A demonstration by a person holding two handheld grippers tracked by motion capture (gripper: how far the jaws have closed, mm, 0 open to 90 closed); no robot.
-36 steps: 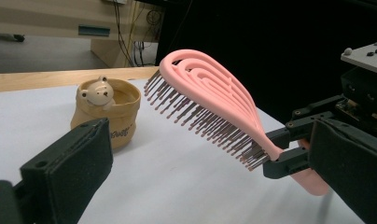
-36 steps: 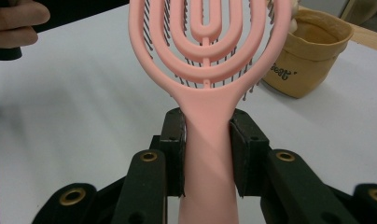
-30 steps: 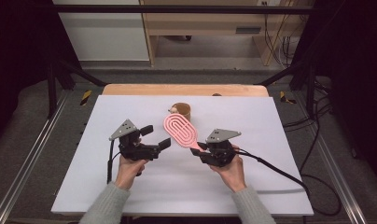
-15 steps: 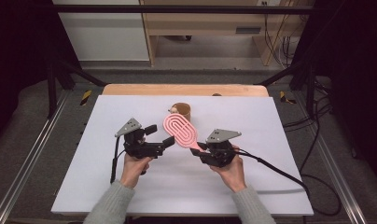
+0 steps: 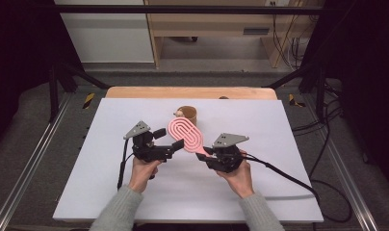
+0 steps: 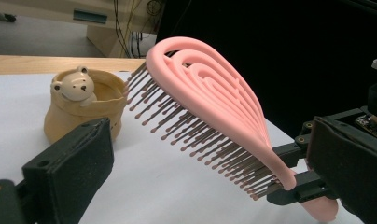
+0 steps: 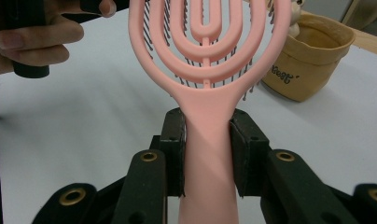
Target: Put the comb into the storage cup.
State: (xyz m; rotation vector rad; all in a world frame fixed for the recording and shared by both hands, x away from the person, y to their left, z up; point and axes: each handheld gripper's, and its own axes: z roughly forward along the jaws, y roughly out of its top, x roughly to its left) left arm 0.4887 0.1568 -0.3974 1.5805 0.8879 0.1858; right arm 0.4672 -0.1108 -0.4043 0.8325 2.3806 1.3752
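White tabletop (image 5: 279, 144) lies beneath right gripper (image 7: 207, 154) clamping pink hairbrush (image 7: 207, 56), head cropped; left gripper (image 5: 175, 144) gapes.

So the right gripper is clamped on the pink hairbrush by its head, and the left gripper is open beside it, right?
Not quite: the right gripper is clamped on the pink hairbrush by its handle, not its head, as the right gripper view shows. The left gripper is indeed open beside it.
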